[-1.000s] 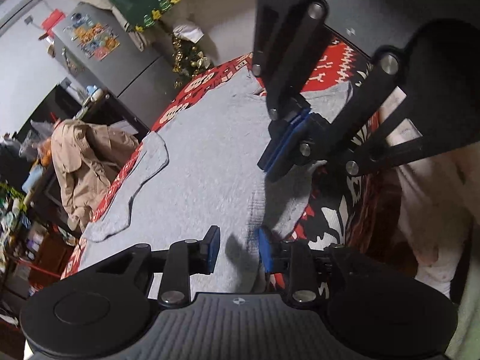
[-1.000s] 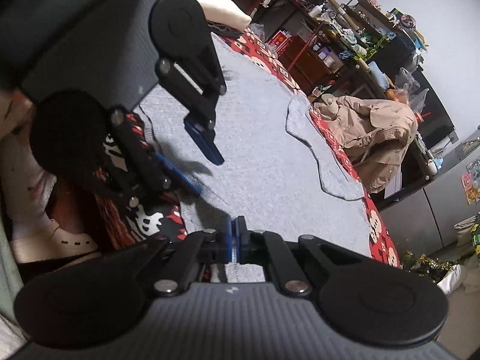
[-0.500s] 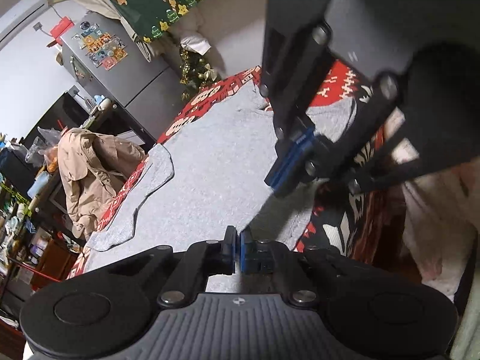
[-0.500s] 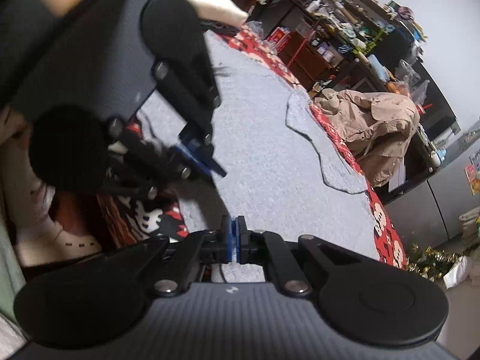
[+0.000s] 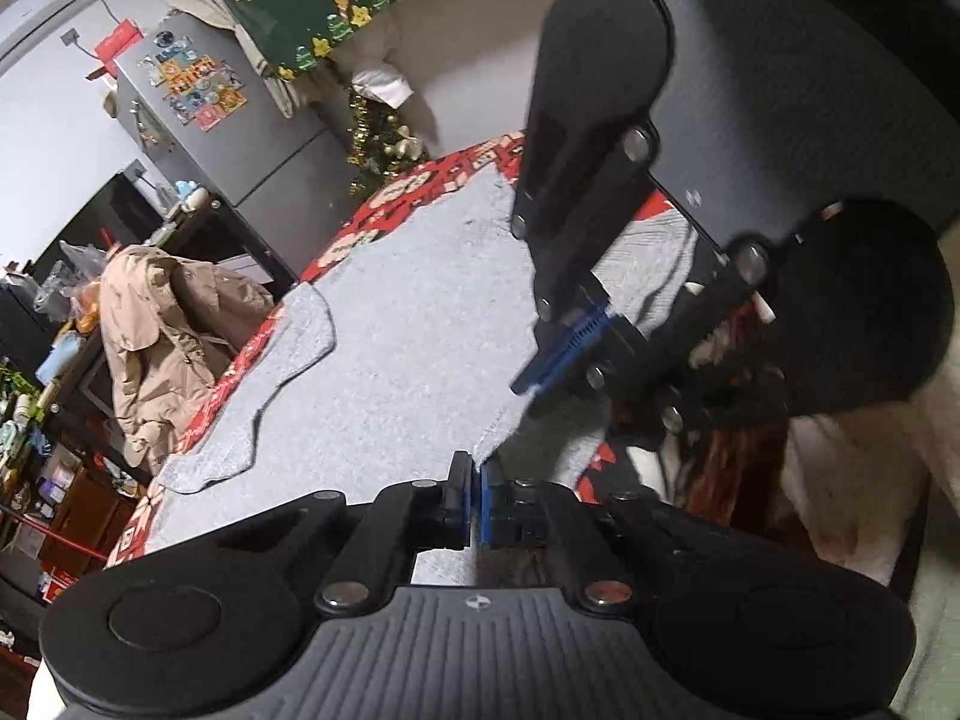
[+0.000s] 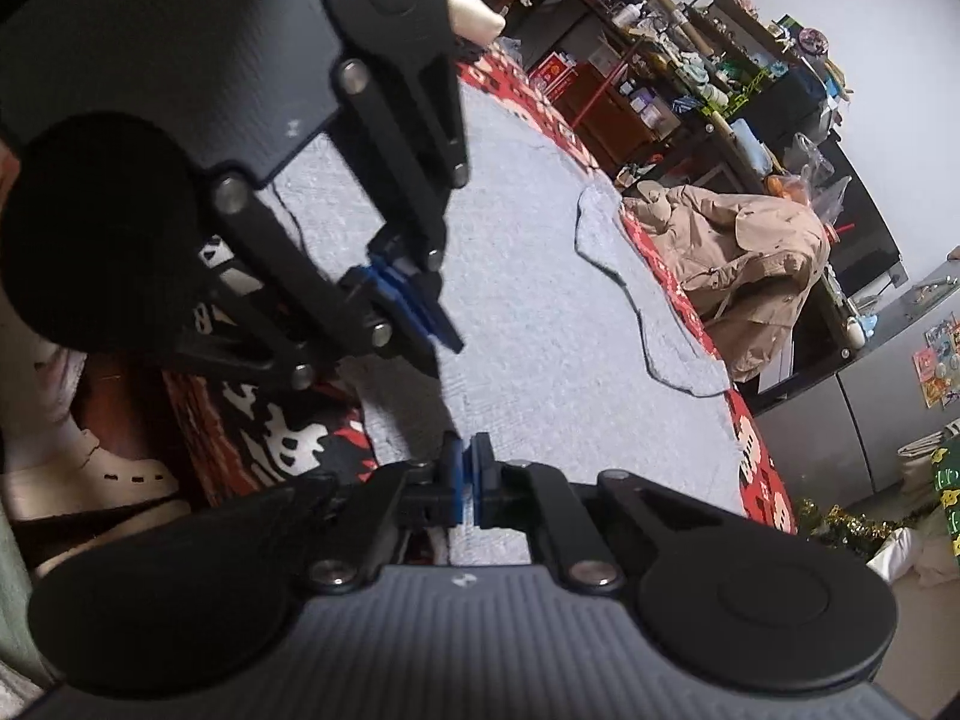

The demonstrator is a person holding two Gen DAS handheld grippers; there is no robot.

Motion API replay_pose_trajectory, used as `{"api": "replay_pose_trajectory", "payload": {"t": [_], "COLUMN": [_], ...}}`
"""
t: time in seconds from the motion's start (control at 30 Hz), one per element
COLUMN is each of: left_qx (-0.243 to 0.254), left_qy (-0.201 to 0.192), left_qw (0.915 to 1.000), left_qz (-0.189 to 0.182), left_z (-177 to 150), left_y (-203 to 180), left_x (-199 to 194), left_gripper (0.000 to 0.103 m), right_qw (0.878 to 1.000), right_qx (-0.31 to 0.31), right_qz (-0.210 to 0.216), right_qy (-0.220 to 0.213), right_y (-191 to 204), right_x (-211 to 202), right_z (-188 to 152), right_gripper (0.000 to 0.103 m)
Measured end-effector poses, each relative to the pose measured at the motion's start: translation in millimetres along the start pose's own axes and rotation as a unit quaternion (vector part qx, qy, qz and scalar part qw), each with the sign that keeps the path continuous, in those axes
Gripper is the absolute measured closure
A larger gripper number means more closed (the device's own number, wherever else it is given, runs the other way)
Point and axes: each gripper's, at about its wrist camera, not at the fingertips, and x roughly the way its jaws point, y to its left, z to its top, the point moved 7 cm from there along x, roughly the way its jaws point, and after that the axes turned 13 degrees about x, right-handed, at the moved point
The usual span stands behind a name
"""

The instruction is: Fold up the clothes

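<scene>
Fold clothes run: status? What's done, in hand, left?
Done: grey garment lies spread flat on the red patterned cover, no fold visible. In hand: left gripper and right gripper are both shut on its near edge. Left: every fold; the beige jacket is untouched.
</scene>
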Motion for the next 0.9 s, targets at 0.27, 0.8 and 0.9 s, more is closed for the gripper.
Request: {"api": "replay_pose_trajectory", "payload": {"t": [0.27,0.8,0.9], "left_qx": [0.012,-0.003,-0.011], "left_qy": [0.005,0.016,0.018], "left_qw": [0.9997,0.9996,0.9997], "left_qz": [-0.020,-0.021,-0.013], "left_z": [-4,-16,-20], "left_y": [-10,-16,-11], "left_x": [0,-15,-21], "left_gripper": [0.100,0.091,0.091], "right_qw": [1.000,0.999,0.999], "right_qx": [-0.004,-0.001,0.002], "right_qz": [0.023,0.036,0.041], "right_qy": [0.016,0.026,0.025], "right_y": [-1,4,5], "right_x": [4,1,-4], "right_z": [-5,-16,-19], "right_gripper": [0.101,0.100,0.099]}}
